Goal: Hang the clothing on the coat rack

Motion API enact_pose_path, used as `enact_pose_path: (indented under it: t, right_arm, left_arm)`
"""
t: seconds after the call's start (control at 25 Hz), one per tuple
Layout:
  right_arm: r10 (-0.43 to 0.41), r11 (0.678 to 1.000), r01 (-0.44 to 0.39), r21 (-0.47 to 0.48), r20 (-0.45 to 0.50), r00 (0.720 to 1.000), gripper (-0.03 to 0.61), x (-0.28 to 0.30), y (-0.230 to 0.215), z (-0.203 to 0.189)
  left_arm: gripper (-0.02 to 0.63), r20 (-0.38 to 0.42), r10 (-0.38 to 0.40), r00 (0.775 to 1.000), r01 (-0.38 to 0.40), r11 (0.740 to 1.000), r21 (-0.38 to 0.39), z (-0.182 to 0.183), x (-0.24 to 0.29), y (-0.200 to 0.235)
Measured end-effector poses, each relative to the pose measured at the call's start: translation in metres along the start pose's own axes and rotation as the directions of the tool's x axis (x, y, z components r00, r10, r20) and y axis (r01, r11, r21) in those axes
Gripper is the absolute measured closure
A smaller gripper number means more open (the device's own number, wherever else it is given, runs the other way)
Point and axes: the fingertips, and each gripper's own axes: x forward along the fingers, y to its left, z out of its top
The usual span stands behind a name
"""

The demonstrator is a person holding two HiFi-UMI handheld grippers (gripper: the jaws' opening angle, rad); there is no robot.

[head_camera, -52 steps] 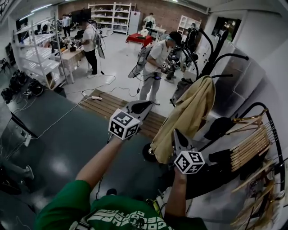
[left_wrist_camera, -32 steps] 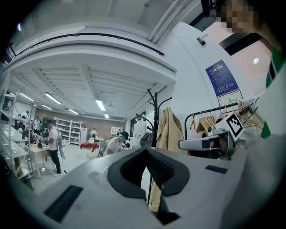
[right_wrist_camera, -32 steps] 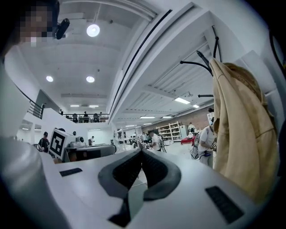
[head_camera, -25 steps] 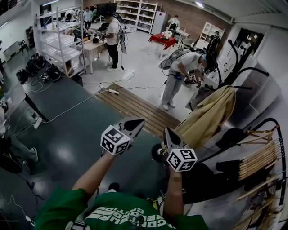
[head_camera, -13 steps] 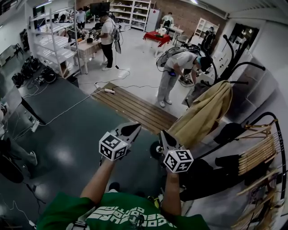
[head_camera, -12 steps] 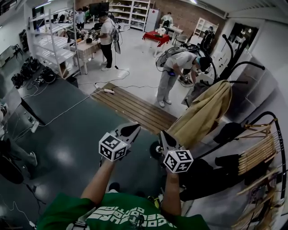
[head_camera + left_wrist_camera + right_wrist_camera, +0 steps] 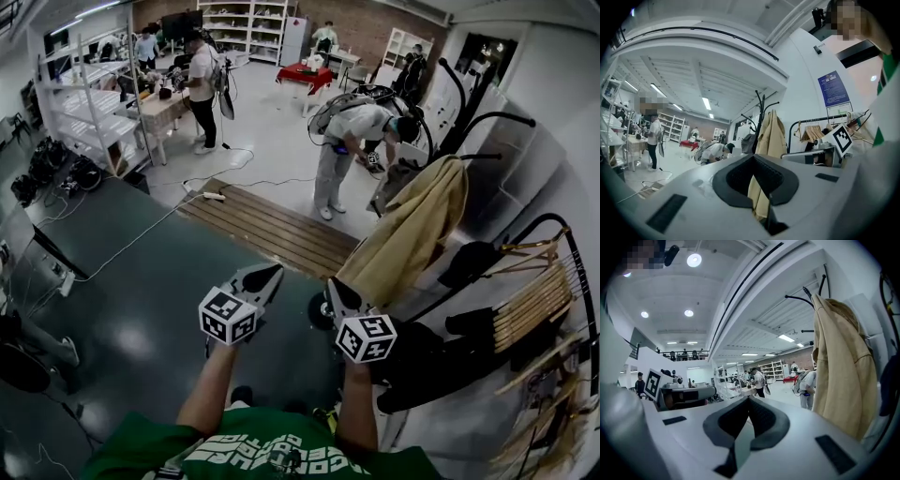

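Note:
A tan coat [image 7: 412, 230] hangs on the black coat rack [image 7: 461, 101] at the right of the head view, draped from an upper hook. Both grippers are held low in front of me, apart from the coat. My left gripper [image 7: 266, 275] is shut and holds nothing. My right gripper [image 7: 335, 290] is shut and empty too, a short way left of the coat's hem. In the left gripper view the coat [image 7: 774, 133] and rack [image 7: 761, 104] show beyond the closed jaws [image 7: 753, 157]. The right gripper view has the coat [image 7: 840, 376] close at the right of its closed jaws [image 7: 749, 399].
A black clothes rail [image 7: 562, 246] with wooden hangers [image 7: 531, 306] and dark garments [image 7: 427, 361] stands at the right. A wooden slat platform [image 7: 267, 230] lies ahead, with a person [image 7: 342, 131] bent over behind it. Shelving [image 7: 80, 108], tables and cables fill the left.
My right gripper has drawn back from the coat's hem, and both grippers have sunk lower and closer to me. The coat stays on the rack.

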Motion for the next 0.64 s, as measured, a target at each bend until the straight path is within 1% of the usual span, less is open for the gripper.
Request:
enact_pose_path:
  t: [0.32, 0.64]
  right_arm:
    - [-0.041, 0.999, 0.041, 0.01, 0.002, 0.999, 0.571, -0.004, -0.012, -0.001]
    - [-0.065, 0.998, 0.065, 0.018, 0.004, 0.998, 0.571, -0.006, -0.018, -0.002]
  left_arm:
    - [0.611, -0.006, -0.045, 0.999, 0.045, 0.999, 0.0, -0.004, 0.01, -0.007]
    - [0.611, -0.015, -0.077, 0.997, 0.077, 0.997, 0.002, -0.006, 0.018, -0.013]
